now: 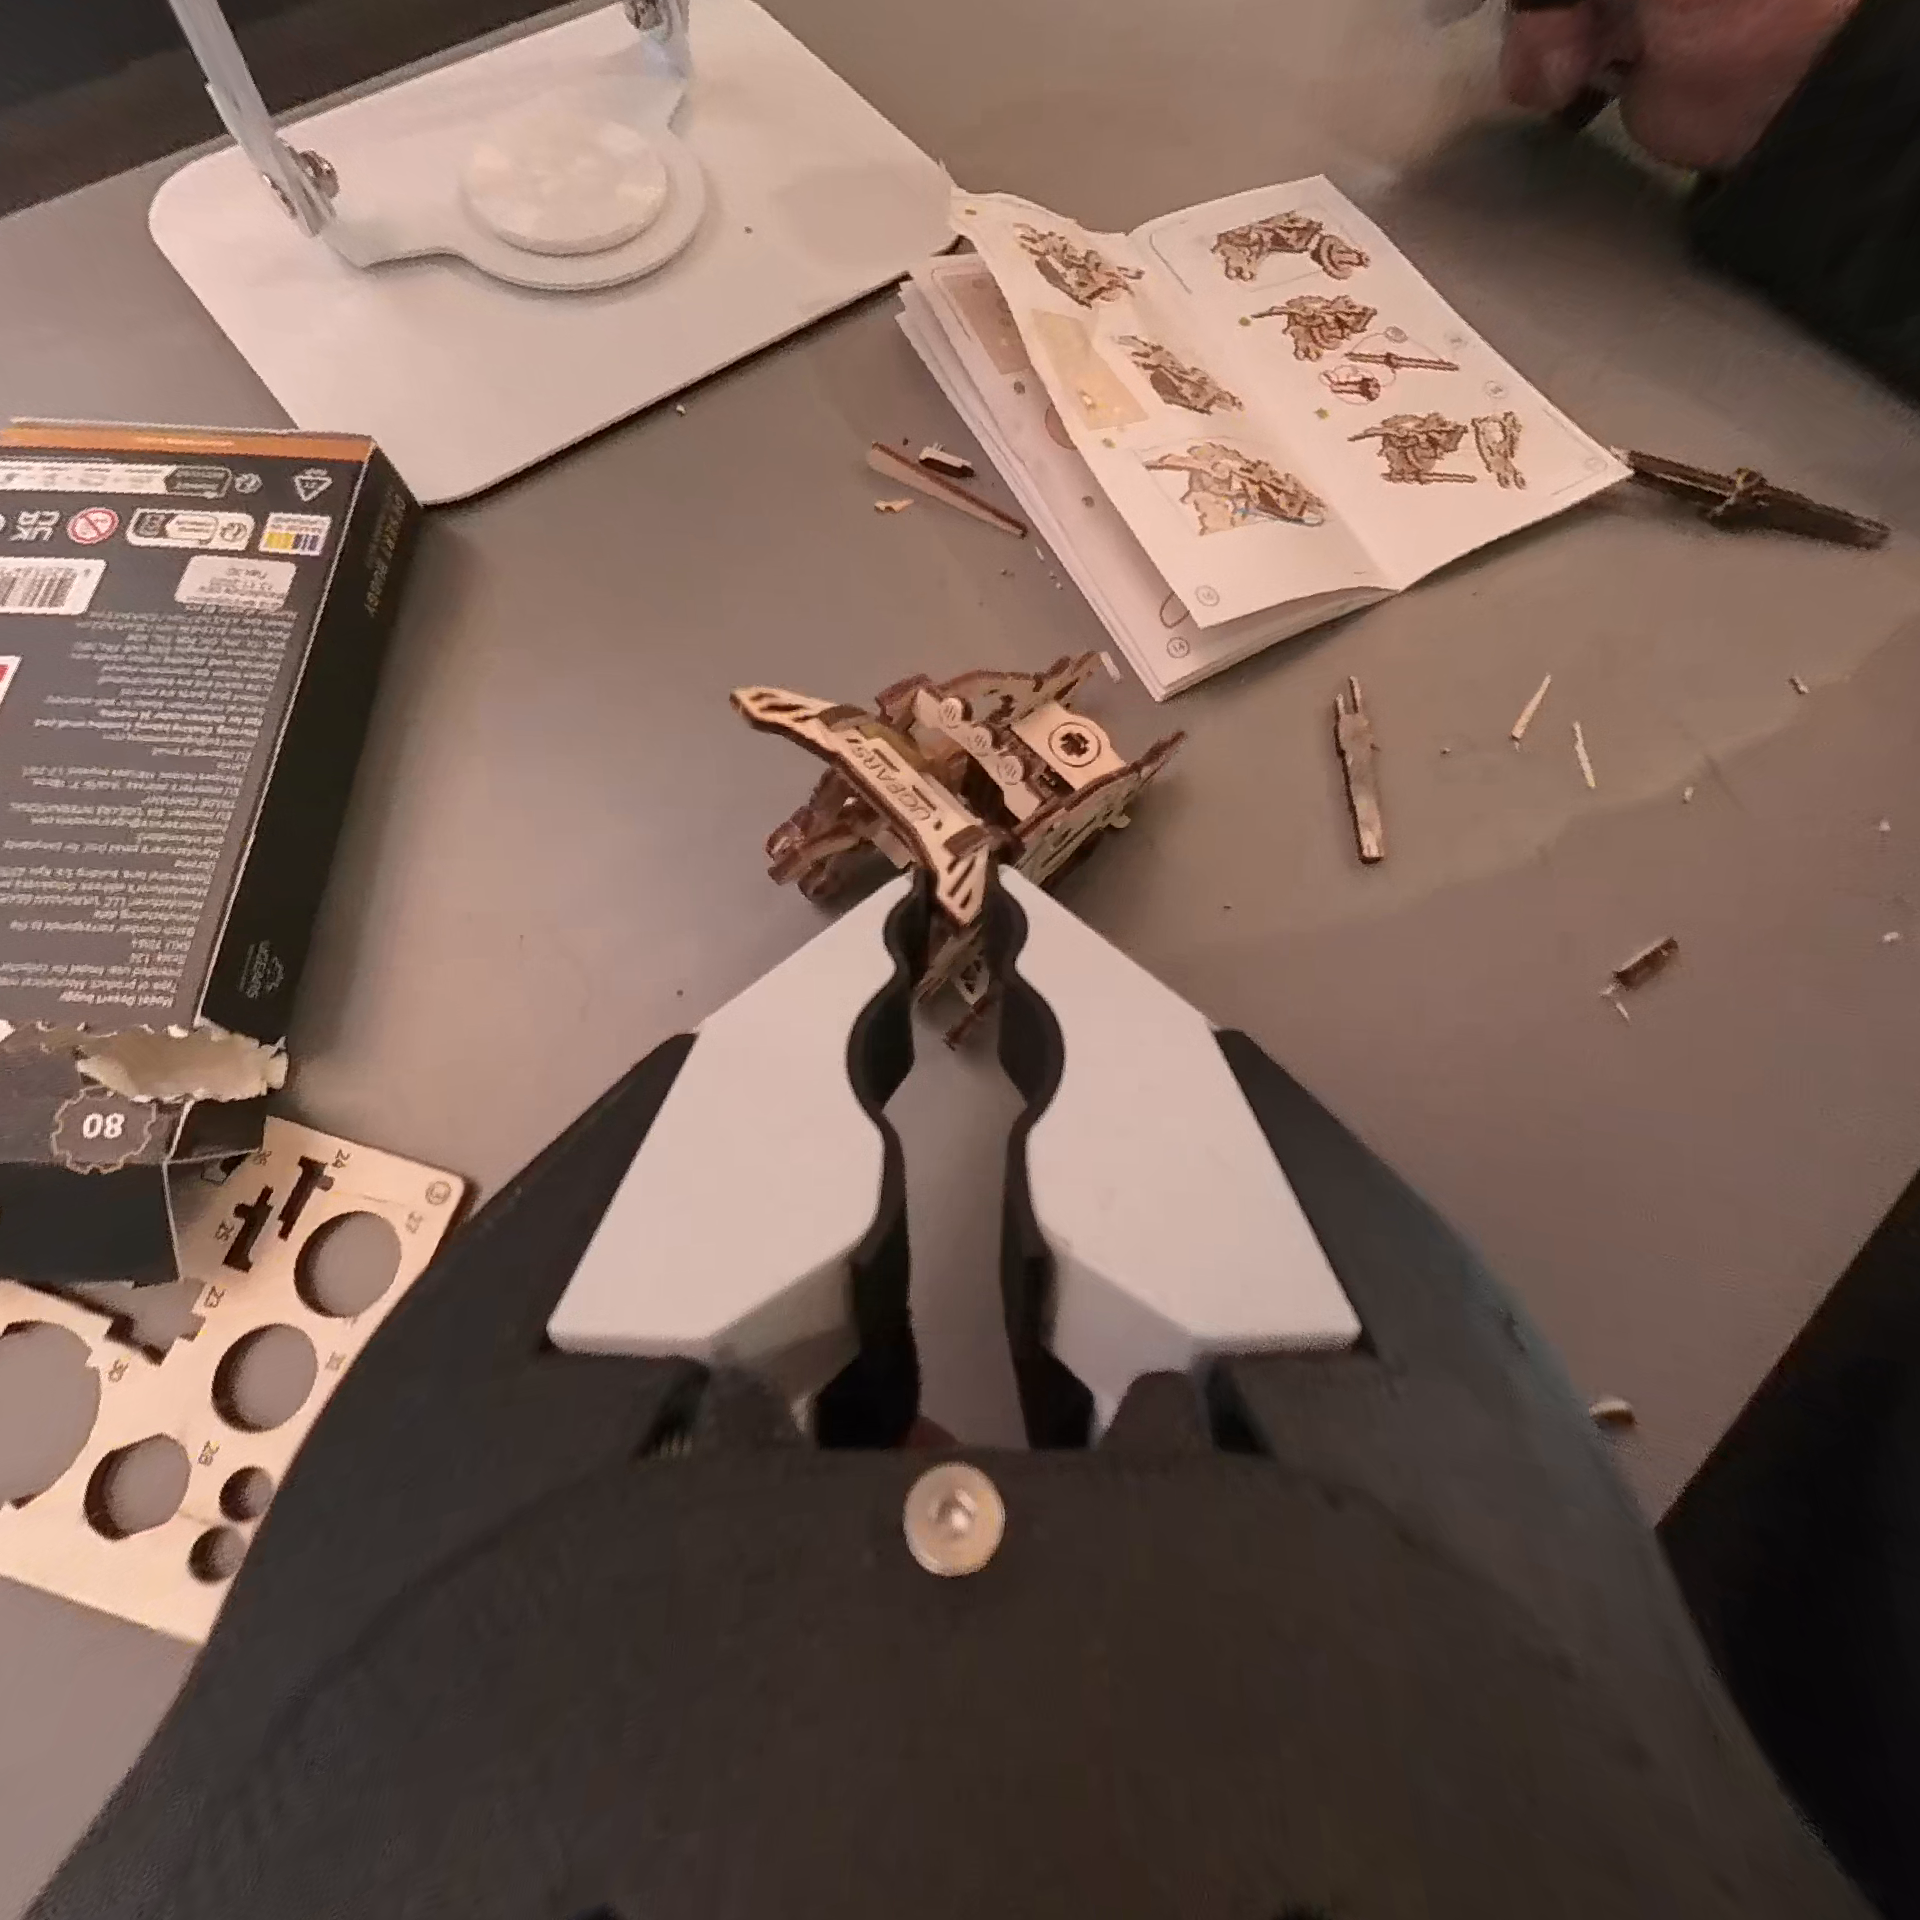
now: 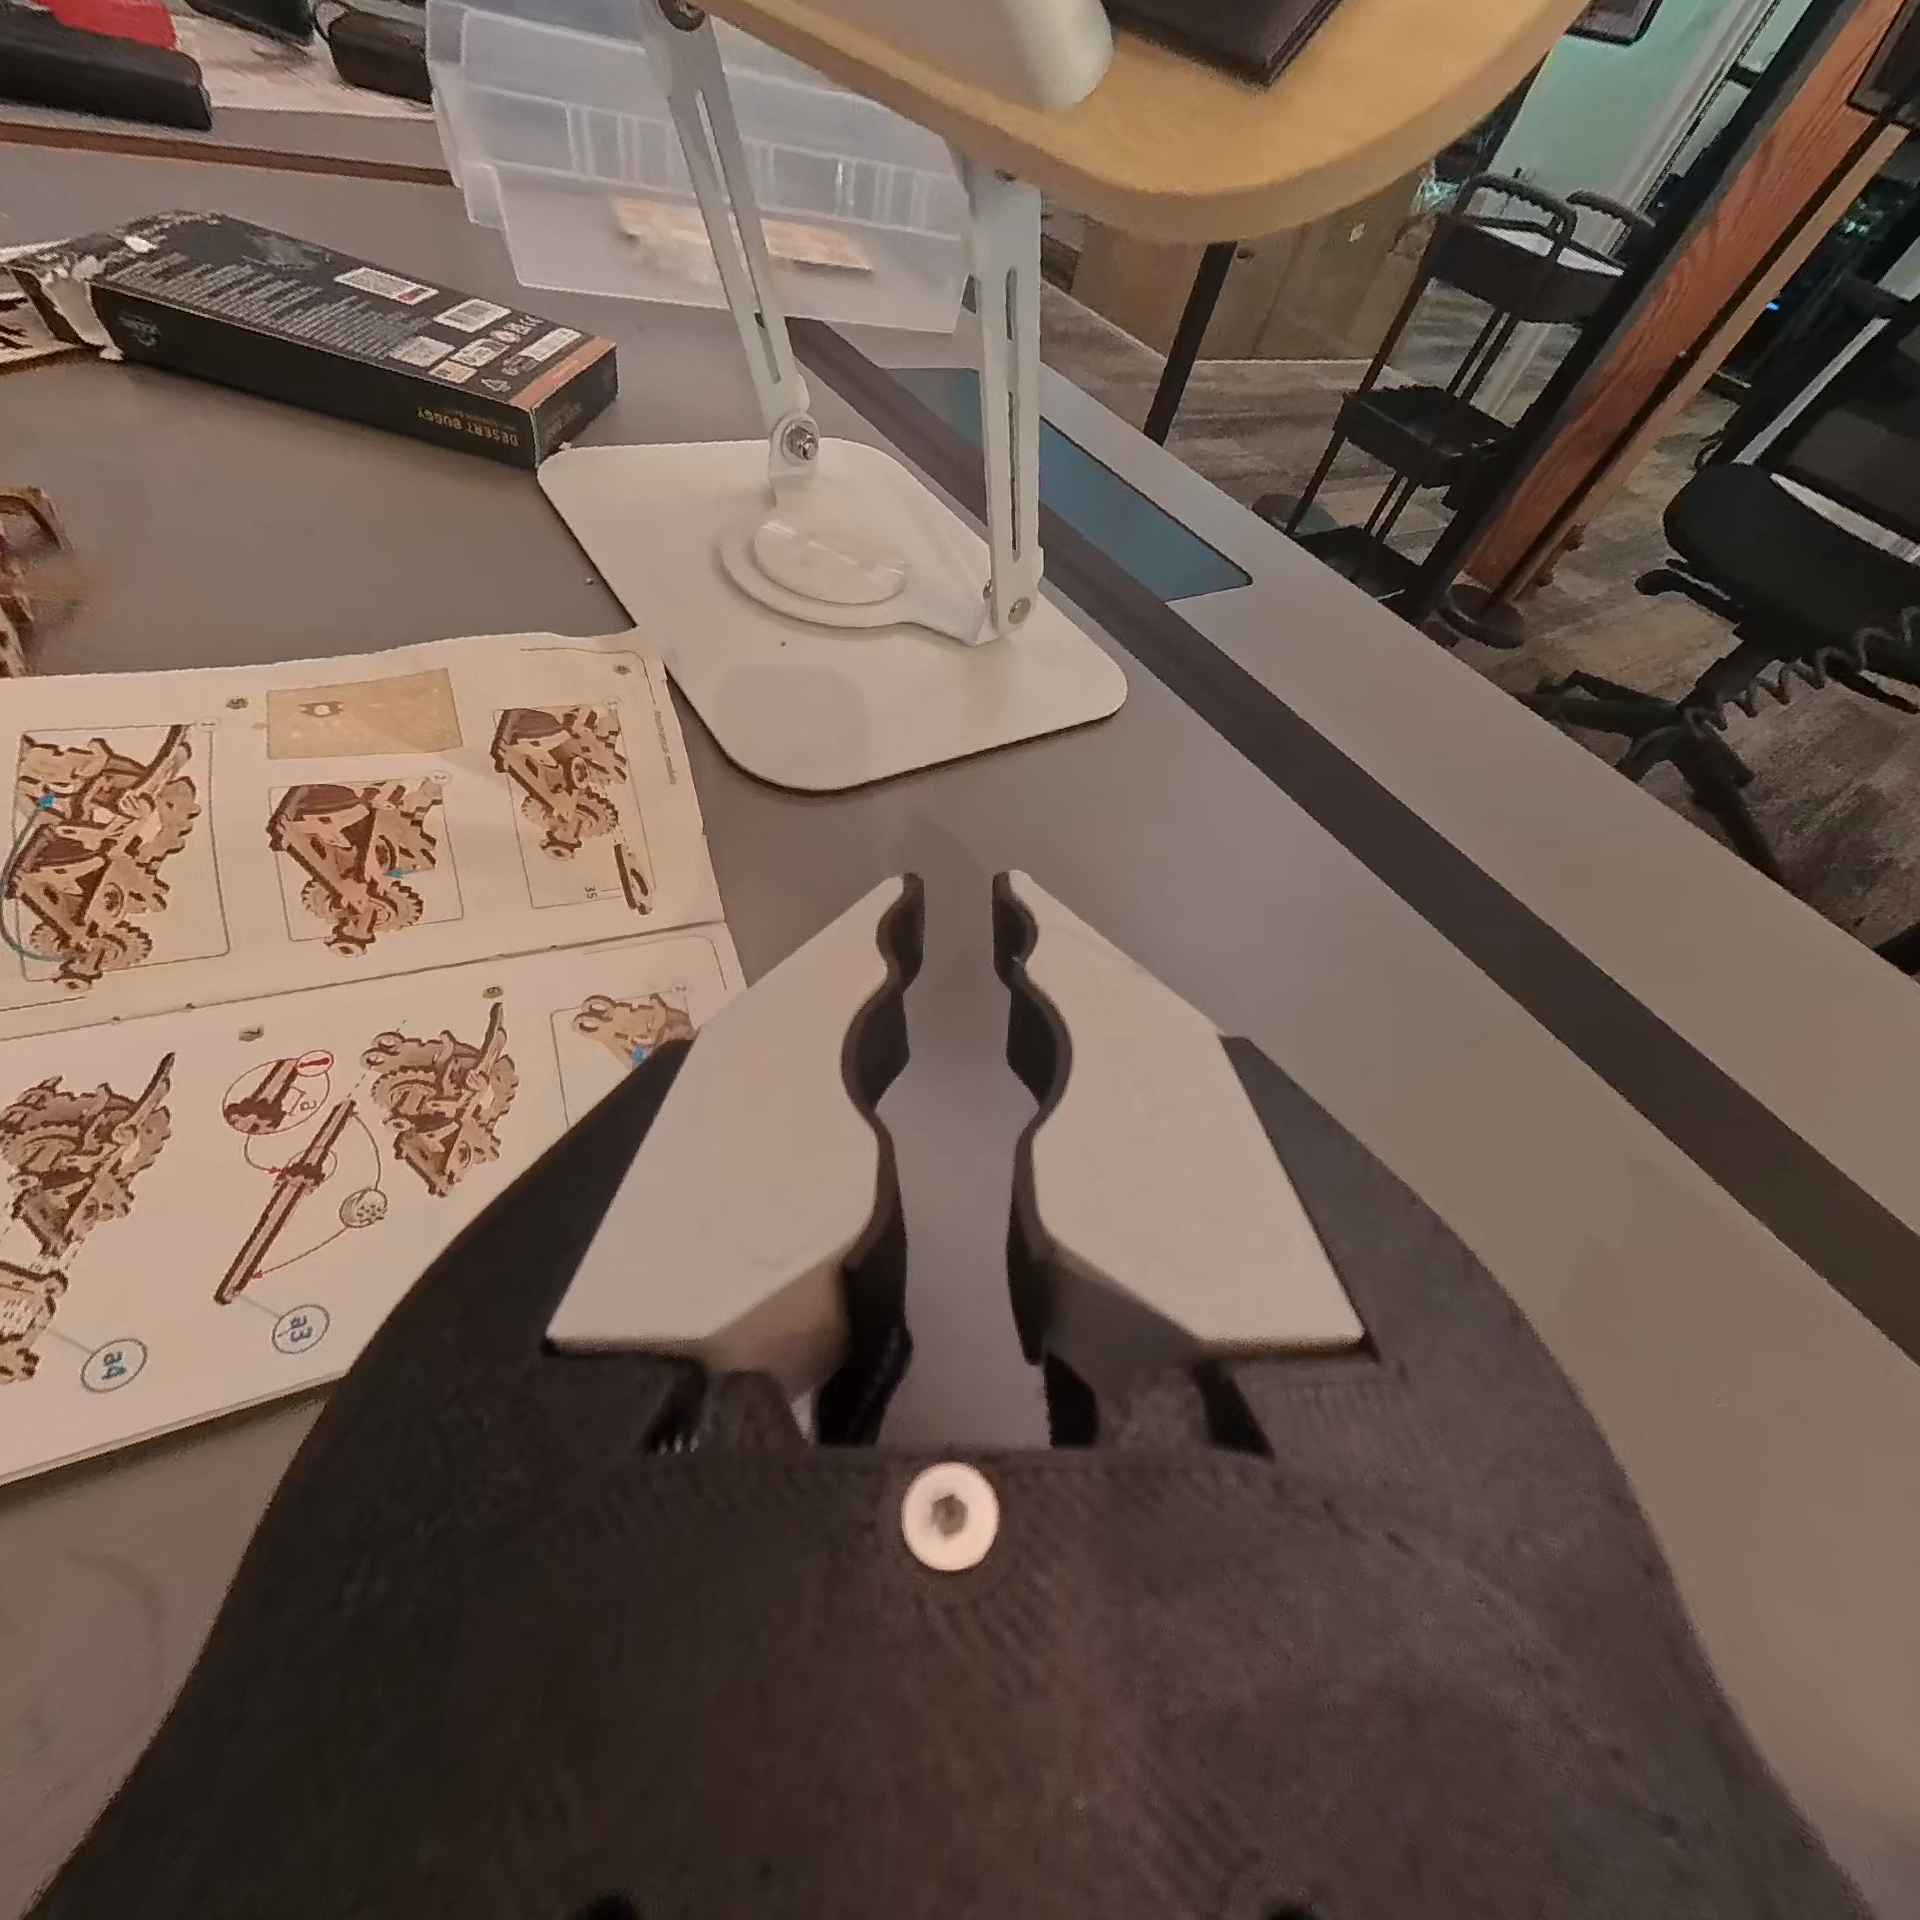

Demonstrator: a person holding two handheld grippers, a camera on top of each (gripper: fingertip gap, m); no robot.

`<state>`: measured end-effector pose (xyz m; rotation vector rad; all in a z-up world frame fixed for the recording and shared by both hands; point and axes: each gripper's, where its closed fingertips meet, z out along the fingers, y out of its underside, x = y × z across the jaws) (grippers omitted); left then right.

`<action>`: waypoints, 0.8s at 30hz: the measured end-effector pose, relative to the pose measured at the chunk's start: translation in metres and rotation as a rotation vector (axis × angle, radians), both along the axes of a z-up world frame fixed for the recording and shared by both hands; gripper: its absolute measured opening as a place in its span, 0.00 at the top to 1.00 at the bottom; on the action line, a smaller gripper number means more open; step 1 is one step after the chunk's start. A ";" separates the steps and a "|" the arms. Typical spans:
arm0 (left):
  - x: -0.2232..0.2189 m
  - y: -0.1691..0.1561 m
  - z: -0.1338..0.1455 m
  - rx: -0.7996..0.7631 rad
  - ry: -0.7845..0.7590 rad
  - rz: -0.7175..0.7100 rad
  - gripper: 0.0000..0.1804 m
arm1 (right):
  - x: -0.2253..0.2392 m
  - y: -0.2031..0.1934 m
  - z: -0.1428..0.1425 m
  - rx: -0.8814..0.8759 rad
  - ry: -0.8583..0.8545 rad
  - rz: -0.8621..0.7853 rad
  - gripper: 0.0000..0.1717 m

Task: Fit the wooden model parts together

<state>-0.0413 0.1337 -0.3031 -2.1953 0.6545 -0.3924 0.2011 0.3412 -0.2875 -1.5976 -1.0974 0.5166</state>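
Two tools — left tool seemingly clamps the wooden model; right tool stands slightly parted, bare.

We see a blurred hand at the top edge. The black box and the punched wooden sheet run off the left edge.

The wooden model at the picture's centre is pale laser-cut plywood with dark scorched edges, matt. At 8 o'clock lies a punched plywood sheet of the same finish. The box at 9 o'clock is dark printed cardboard, its torn edge rough and pale. The booklet at 1 o'clock is smooth paper. The table is smooth matt grey. The stand base at 11 o'clock looks smooth white, its screws shiny metal.
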 end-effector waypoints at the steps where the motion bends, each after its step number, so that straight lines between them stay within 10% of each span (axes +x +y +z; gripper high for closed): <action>1: 0.000 -0.003 0.000 -0.005 -0.004 -0.015 0.96 | 0.001 -0.001 0.000 -0.004 0.003 0.001 0.94; 12: 0.010 -0.045 0.005 -0.044 -0.055 -0.199 0.96 | -0.010 -0.041 0.023 0.004 0.001 0.067 0.86; 24: -0.002 -0.038 0.016 0.062 0.022 -0.280 0.56 | -0.104 -0.215 0.014 -0.176 -0.142 0.335 0.70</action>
